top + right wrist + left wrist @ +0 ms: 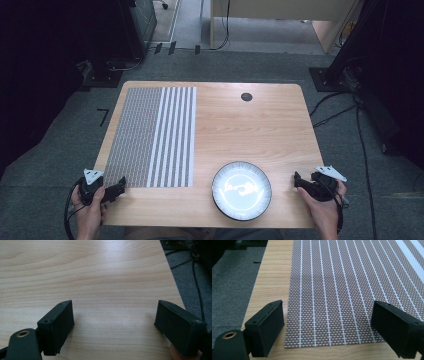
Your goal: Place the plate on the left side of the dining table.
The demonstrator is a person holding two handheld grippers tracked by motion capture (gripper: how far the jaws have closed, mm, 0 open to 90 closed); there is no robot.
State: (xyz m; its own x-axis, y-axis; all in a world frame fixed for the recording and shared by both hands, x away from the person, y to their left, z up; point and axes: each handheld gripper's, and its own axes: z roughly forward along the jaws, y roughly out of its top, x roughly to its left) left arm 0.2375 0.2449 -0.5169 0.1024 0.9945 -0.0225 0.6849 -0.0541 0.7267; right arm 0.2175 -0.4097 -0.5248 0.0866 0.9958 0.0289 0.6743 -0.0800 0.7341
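Right now both tools idle wide open, empty: left gripper (119, 187) at the grey woven striped placemat's (150, 137) near corner, right gripper (297, 181) beside the dark-rimmed white plate (242, 190). Suggest pinching the mat's edge low and flat.

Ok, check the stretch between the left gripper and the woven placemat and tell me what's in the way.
Nothing visible. The left gripper has its jaws open just short of the placemat, whose near edge lies between them on the bare table.
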